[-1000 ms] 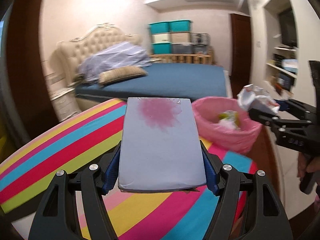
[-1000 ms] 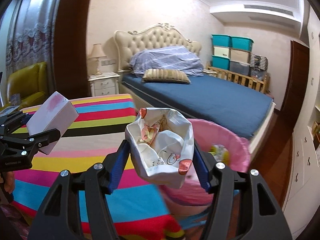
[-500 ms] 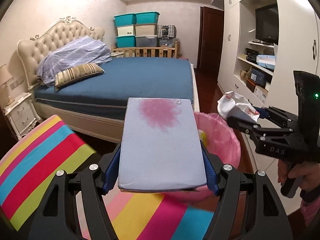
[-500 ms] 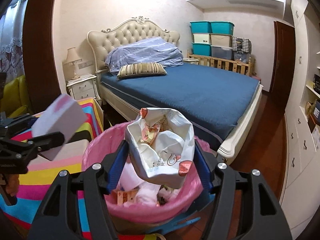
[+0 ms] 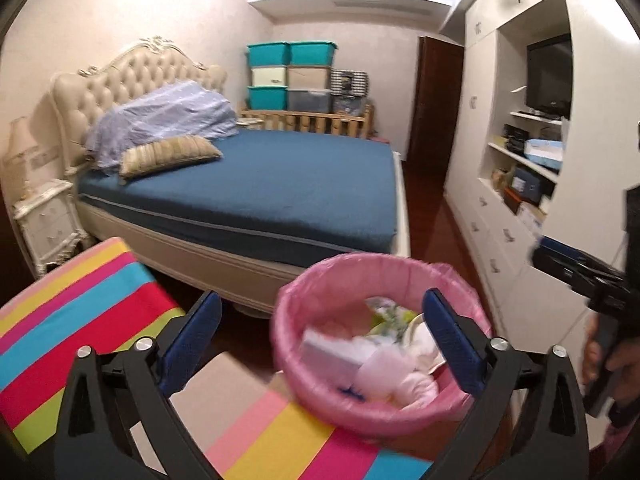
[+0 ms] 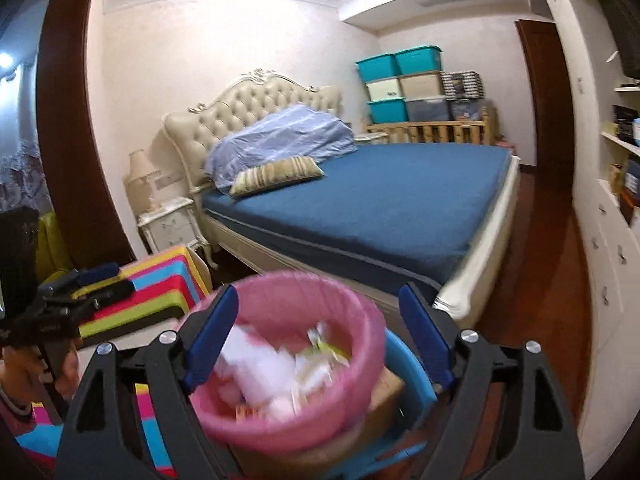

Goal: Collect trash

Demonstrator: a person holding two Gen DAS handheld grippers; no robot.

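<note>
While both grippers hang over the pink-lined bin, neither has anything between its blue pads. The left gripper is spread wide with its jaws framing the bin; the right gripper is spread just as wide above the same rim. Down inside lies the trash: a pale box, crumpled white wrappers and pinkish scraps, all blurred. The bin stands at the edge of the striped tablecloth, with the blue bed beyond it.
</note>
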